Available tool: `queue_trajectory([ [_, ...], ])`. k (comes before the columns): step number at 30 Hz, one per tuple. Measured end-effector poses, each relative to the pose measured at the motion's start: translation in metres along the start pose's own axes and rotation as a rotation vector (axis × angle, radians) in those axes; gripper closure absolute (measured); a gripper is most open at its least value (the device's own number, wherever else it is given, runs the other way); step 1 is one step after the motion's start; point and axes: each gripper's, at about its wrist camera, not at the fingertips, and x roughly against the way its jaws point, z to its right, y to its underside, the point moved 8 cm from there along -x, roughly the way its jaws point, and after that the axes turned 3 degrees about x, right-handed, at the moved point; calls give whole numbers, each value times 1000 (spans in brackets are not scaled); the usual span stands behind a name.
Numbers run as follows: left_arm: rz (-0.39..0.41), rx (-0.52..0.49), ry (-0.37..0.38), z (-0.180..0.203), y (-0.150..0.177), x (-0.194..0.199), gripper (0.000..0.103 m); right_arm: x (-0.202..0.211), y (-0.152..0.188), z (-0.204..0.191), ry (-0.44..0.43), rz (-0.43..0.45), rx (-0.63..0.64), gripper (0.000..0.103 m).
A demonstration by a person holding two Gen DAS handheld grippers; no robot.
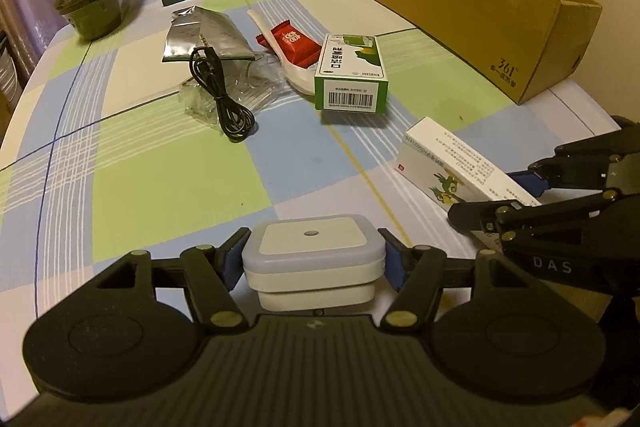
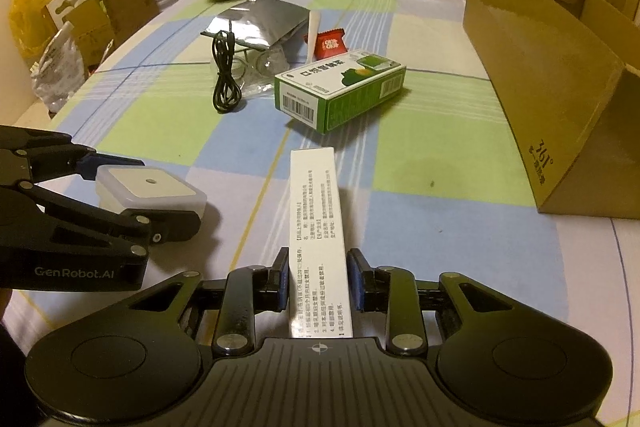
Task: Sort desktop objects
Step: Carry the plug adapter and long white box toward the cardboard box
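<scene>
White night-light (image 1: 314,259) pinched in left claw (image 1: 314,261) — right claw (image 2: 318,285) grips a slim white box (image 2: 318,227).

The left gripper (image 1: 314,259) sits low and level over the desk, its jaws closed on a white square device (image 1: 314,255); the right gripper (image 2: 318,281) lies just beside it, level, jaws clamped on a long white box (image 2: 318,227).

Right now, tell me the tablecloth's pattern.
The tablecloth is a plaid of green, blue and cream blocks with thin stripes, clearest in the right wrist view.
</scene>
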Motion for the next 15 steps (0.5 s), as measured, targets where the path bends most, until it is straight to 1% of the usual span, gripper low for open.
queue_trajectory([
  [5, -1, 0, -10, 0, 0, -2, 41, -1, -1, 1, -7, 2, -4, 76],
  [6, -3, -3, -11, 0, 0, -2, 42, -1, -1, 1, -6, 0, 0, 79],
  [9, -13, 12, -3, 1, 1, 0, 42, -1, -3, 2, -8, -3, -7, 80],
  [15, 3, 49, -11, 3, -1, 16, 42, 17, -9, 5, 7, 43, -25, 80],
])
